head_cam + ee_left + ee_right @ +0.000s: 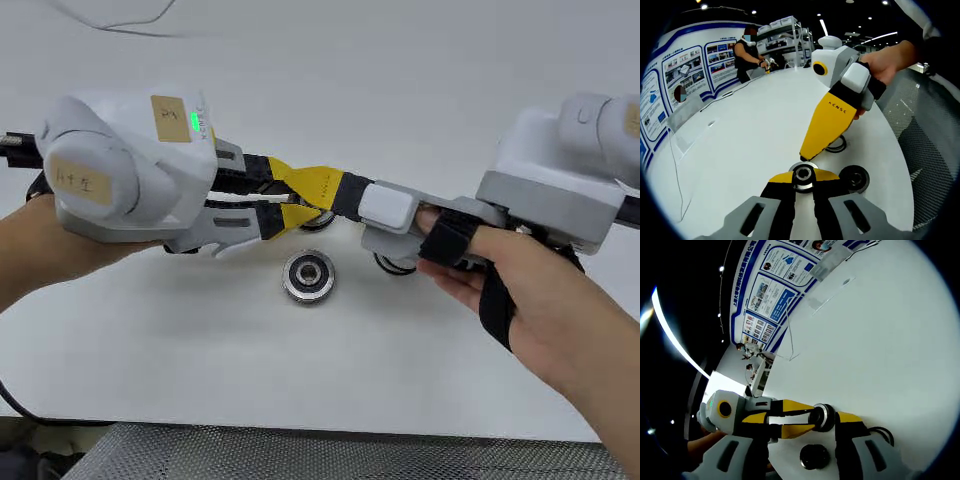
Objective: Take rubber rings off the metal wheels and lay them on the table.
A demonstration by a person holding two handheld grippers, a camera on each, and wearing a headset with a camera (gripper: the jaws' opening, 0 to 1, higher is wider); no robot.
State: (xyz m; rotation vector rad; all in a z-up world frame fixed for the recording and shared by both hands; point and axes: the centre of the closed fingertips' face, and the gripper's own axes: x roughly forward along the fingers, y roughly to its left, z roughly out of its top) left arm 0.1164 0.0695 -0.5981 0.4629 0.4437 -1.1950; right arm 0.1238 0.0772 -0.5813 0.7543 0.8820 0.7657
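1. The left gripper (801, 187) clamps a metal wheel (804, 175) at the middle of the tabletop (300, 90), steadying it.
2. The right gripper (812, 423), jaws apart, straddles that wheel, likely to strip its rubber.
3. A loose rubber ring (837, 145) lies just right.

White left hand-held gripper (305, 205), yellow-tipped, tan labels (170, 117), green light (195, 122)

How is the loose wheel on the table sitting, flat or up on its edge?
Flat. The loose wheel lies on the table with its round face and centre hole turned up toward the head camera.
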